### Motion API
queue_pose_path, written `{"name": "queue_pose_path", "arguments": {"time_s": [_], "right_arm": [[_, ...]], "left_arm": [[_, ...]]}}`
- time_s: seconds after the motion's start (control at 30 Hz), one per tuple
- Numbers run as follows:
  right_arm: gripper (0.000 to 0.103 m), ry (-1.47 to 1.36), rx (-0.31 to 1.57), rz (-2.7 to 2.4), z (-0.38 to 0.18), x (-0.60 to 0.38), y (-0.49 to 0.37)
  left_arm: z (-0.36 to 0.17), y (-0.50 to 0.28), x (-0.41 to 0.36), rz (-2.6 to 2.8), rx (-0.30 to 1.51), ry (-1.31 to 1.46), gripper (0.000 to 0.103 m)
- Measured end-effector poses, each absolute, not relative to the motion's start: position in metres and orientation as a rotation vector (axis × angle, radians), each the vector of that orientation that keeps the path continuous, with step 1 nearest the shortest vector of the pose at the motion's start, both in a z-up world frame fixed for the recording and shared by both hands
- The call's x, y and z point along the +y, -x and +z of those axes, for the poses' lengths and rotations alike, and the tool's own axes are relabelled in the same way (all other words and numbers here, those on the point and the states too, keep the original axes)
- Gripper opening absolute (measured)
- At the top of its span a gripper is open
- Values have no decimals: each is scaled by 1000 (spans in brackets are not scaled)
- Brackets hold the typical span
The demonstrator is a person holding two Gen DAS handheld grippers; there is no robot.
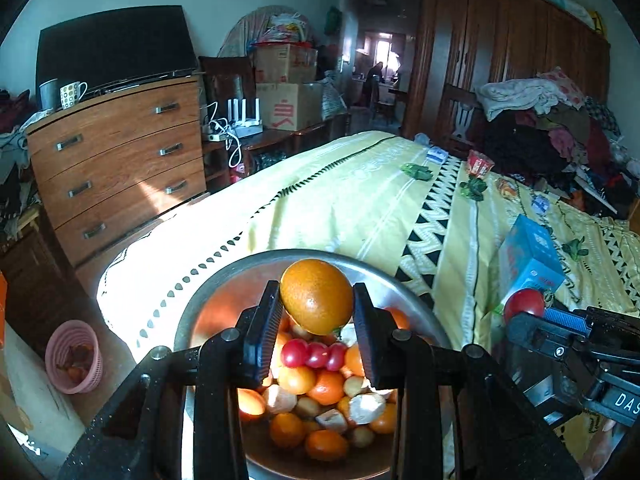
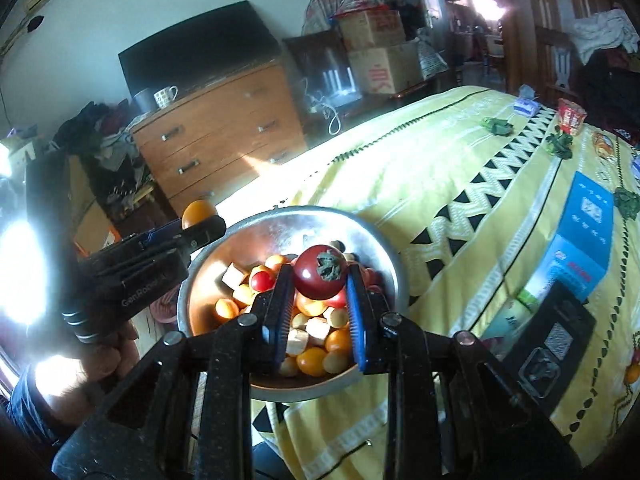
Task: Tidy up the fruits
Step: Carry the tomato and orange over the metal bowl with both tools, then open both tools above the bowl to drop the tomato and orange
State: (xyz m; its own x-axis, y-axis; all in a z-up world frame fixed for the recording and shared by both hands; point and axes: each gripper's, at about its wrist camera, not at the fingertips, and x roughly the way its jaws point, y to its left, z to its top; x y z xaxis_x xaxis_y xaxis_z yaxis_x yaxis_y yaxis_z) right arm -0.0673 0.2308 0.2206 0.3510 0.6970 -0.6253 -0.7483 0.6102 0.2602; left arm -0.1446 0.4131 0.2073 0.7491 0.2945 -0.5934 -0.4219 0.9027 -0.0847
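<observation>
Two grippers hover over a metal bowl (image 1: 208, 284) that sits at the edge of a bed covered in a yellow patterned bedspread (image 1: 360, 200). The left gripper (image 1: 317, 316) has its jaws pinching an orange (image 1: 316, 296) by its sides, held above the bowl's near half. The right gripper (image 2: 319, 300) has its jaws pinching a red tomato (image 2: 320, 276), its dried green stem facing up, likewise held over the bowl.

Inside the bowl lies a heap of small oranges (image 1: 326, 386), a few cherry tomatoes (image 1: 314, 354) and pale cut chunks (image 1: 366, 406) that I cannot identify. Sunlight falls across the bowl's left wall.

A blue box (image 1: 530, 256) lies on the bedspread to the right of the bowl. Beyond the bed stands a wooden chest of drawers (image 1: 116, 164) with a spotted mug (image 1: 72, 94) on top, and a pink basket (image 1: 74, 356) sits on the floor to the left.
</observation>
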Motion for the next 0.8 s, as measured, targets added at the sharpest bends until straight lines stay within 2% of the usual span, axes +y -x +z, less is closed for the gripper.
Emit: {"name": "queue_pose_path", "arguments": {"time_s": [0.37, 0.8], "right_arm": [[26, 155, 880, 926, 185, 269, 65], [27, 157, 912, 929, 174, 280, 64]], "left_arm": [[169, 142, 428, 421, 709, 196, 36], [158, 138, 434, 427, 744, 190, 36]]}}
